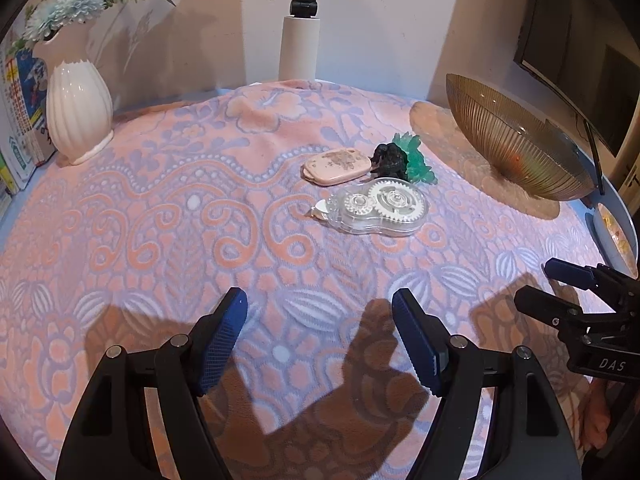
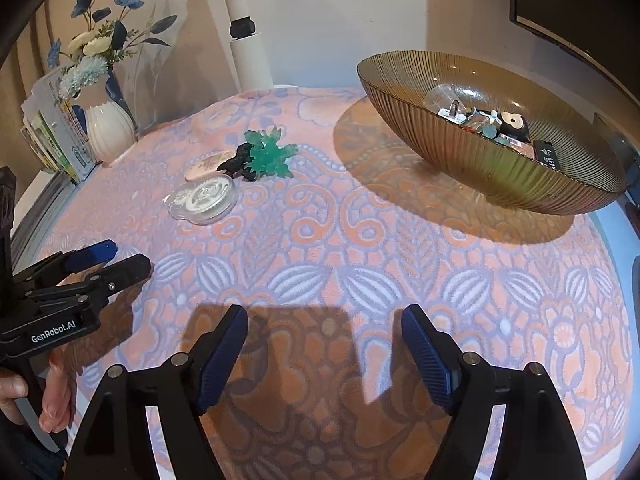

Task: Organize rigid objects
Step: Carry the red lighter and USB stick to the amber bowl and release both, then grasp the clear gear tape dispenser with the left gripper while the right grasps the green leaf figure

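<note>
Lying ahead and slightly right of the wide-open, empty left gripper (image 1: 320, 336), the clear correction-tape dispenser (image 1: 376, 210) runs crosswise, farther ahead-left of the equally wide-open, empty right gripper (image 2: 324, 354), bowl (image 2: 500, 176) ahead-right.

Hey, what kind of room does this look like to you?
Probably a home living space: a table under a floral cloth, a white vase of artificial flowers beside stacked books, and a monitor on the right.
</note>
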Demonstrator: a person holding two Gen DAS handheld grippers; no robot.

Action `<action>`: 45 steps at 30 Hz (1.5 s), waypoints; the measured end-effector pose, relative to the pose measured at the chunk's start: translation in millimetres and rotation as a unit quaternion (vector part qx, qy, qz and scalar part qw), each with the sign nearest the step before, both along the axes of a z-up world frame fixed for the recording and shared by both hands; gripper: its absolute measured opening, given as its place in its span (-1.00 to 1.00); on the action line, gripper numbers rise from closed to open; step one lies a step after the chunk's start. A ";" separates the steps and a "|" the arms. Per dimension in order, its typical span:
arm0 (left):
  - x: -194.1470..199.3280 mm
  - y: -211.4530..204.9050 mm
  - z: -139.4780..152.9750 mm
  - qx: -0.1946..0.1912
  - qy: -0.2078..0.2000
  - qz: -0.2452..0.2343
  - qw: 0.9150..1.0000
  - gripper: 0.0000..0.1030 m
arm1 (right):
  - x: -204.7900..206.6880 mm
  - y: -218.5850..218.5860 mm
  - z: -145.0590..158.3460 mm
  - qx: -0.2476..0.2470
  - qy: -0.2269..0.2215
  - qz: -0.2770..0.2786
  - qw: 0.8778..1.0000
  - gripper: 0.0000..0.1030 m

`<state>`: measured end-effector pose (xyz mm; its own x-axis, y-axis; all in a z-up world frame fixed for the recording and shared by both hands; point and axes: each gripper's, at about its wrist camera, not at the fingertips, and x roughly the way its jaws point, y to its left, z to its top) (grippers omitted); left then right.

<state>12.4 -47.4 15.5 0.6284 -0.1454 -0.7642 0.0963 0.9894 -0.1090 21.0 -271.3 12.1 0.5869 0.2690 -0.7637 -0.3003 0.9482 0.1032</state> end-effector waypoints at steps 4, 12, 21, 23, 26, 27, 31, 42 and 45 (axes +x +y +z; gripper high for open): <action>2.9 1.6 0.4 -0.004 0.008 -0.004 1.000 0.46 | 0.7 -2.4 1.0 0.006 0.003 -0.001 1.000 0.51; 35.0 -11.8 31.4 0.024 0.004 -0.085 0.996 0.47 | 15.7 -4.7 33.3 -0.020 0.034 0.025 0.999 0.51; 65.2 -34.2 6.9 0.033 0.028 -0.153 0.987 0.13 | 80.8 39.7 42.6 0.035 0.030 0.039 0.998 0.05; 59.3 -39.5 6.6 0.030 0.030 -0.179 0.983 -0.01 | 97.5 50.5 33.9 0.037 0.029 0.033 0.998 -0.01; 50.5 -45.1 8.7 0.035 0.027 -0.204 0.978 -0.02 | 109.9 57.3 25.3 0.048 0.030 0.036 0.998 -0.06; 51.1 -46.9 8.7 0.038 0.026 -0.204 0.978 -0.02 | 113.4 59.6 22.9 0.048 0.029 0.036 0.998 -0.08; 62.6 -47.2 8.8 0.018 0.025 -0.197 0.980 -0.02 | 124.8 66.0 13.8 0.053 0.031 0.040 0.997 -0.15; 56.1 -49.4 10.6 0.014 0.004 -0.176 0.984 -0.34 | 113.1 56.8 17.7 0.105 -0.002 0.063 0.992 -0.36; 37.3 -40.1 14.1 -0.002 -0.001 -0.148 0.989 -0.36 | 86.0 47.6 28.6 0.087 -0.029 0.066 0.994 -0.37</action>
